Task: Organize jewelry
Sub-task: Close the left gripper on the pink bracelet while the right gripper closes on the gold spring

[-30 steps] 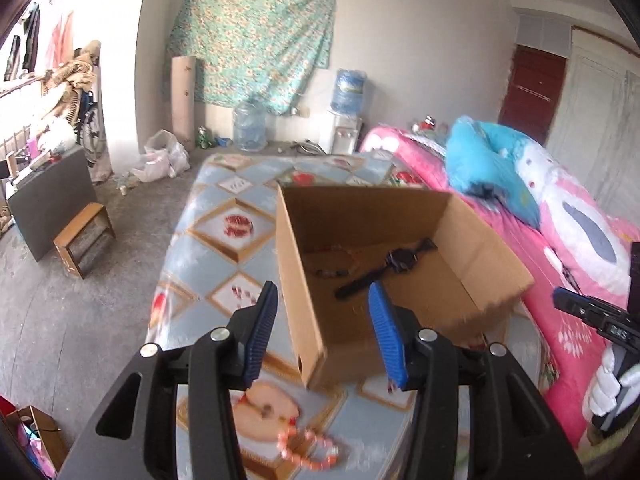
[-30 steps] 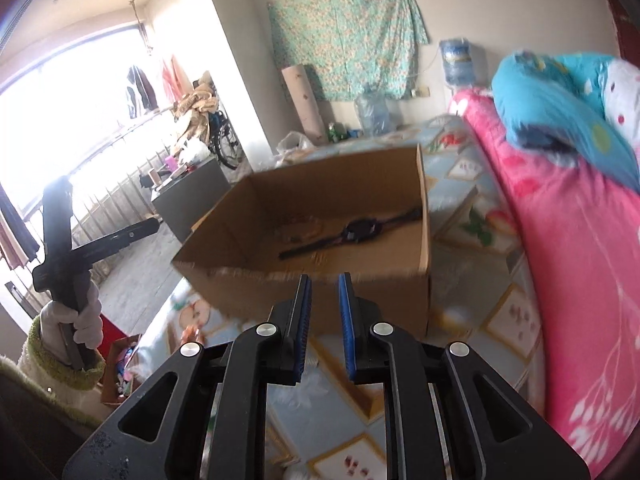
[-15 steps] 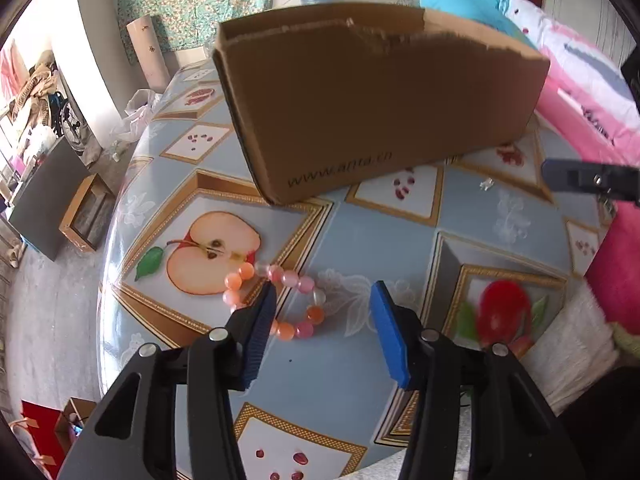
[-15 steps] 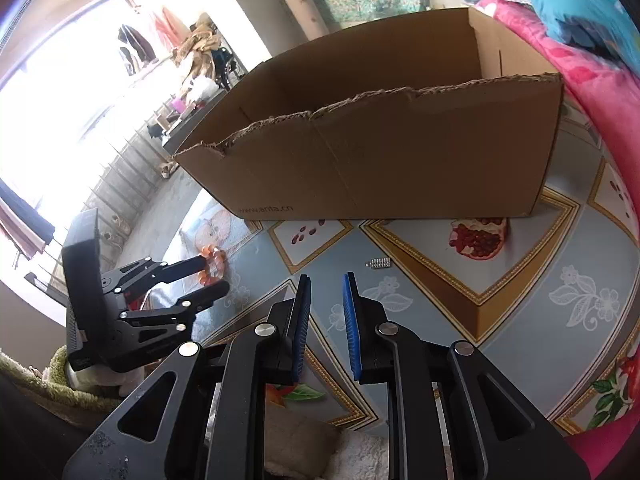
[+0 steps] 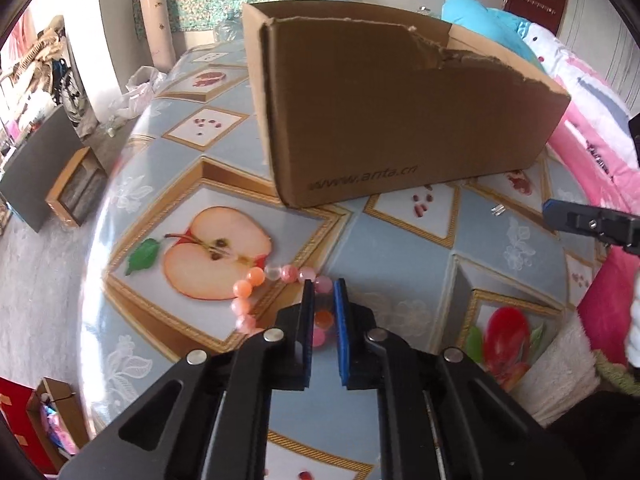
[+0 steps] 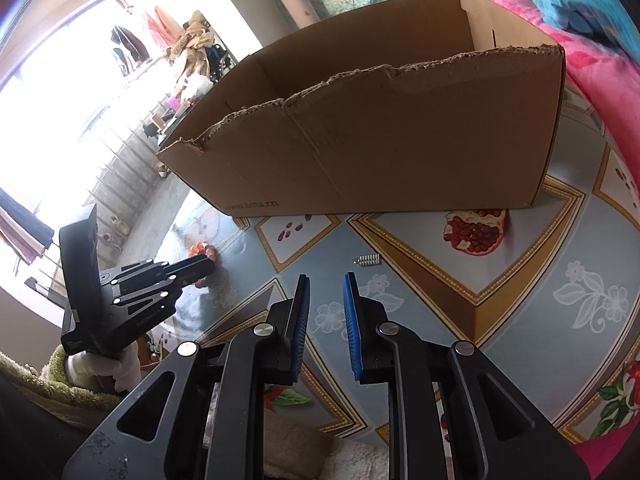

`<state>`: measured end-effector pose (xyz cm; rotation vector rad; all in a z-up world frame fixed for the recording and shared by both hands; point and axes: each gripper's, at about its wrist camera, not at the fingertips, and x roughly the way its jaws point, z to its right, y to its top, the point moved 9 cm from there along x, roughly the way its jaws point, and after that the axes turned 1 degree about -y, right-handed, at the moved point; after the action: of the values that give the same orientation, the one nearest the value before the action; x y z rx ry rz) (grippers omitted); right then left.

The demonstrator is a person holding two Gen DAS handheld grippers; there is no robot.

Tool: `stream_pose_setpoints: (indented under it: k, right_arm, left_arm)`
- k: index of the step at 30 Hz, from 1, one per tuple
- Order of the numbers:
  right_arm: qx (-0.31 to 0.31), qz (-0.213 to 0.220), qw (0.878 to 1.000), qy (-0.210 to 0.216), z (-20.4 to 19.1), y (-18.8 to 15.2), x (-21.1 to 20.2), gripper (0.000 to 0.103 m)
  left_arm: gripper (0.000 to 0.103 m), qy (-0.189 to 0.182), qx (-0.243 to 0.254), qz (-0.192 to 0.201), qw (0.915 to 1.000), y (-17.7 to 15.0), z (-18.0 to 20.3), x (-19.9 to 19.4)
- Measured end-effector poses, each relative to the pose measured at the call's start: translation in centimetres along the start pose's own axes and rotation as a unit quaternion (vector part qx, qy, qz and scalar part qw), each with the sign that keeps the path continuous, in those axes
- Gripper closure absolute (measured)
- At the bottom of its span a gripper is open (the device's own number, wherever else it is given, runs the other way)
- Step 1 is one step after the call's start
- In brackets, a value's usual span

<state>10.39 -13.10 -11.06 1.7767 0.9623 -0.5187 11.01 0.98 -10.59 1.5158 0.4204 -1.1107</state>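
Observation:
A pink and orange bead bracelet (image 5: 256,280) lies on the fruit-patterned tablecloth in front of an open cardboard box (image 5: 400,120). My left gripper (image 5: 323,286) is down on the table and shut on the bracelet's right side, with beads showing between its blue pads. In the right wrist view the left gripper (image 6: 200,266) reaches the bracelet (image 6: 204,250) at the left. My right gripper (image 6: 326,284) is slightly open and empty, above the cloth in front of the box (image 6: 380,120). A small silver piece (image 6: 369,260) lies just beyond it.
The table (image 5: 400,240) edge drops off to the floor at the left. A pink bed (image 5: 592,92) with a blue pillow runs along the right. The box's inside is hidden from both views.
My left gripper has come down from above the box to the bracelet and closed on it. My right gripper has lowered toward the cloth and opened a little.

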Motion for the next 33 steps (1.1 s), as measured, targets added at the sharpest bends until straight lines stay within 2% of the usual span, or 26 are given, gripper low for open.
stream_pose_setpoints:
  k: [7,11,18,24,33]
  right_arm:
    - [-0.003,0.003,1.000,-0.015,1.0,-0.1,-0.4,0.085]
    - [-0.009,0.006,1.000,-0.024,0.8,-0.1,0.0,0.085]
    - [-0.053,0.012,0.996,-0.077,0.7,0.2,1.2,0.085]
    - [-0.077,0.007,0.992,-0.099,0.8,0.2,2.0,0.085]
    - [-0.138,0.015,0.977,-0.160,-0.1,-0.2,1.9,0.088]
  left_arm:
    - [0.094,-0.056,0.028,0.002,0.9980,1.1,5.8,1.2]
    - [0.094,-0.058,0.057,0.004,0.9967,1.6,7.6,1.8]
    - [0.094,-0.064,0.055,0.002,0.9965,2.1,7.5,2.1]
    - [0.094,-0.066,0.052,0.003,0.9965,2.2,7.5,2.3]
    - [0.094,-0.072,0.048,0.007,0.9962,2.1,7.1,2.2]
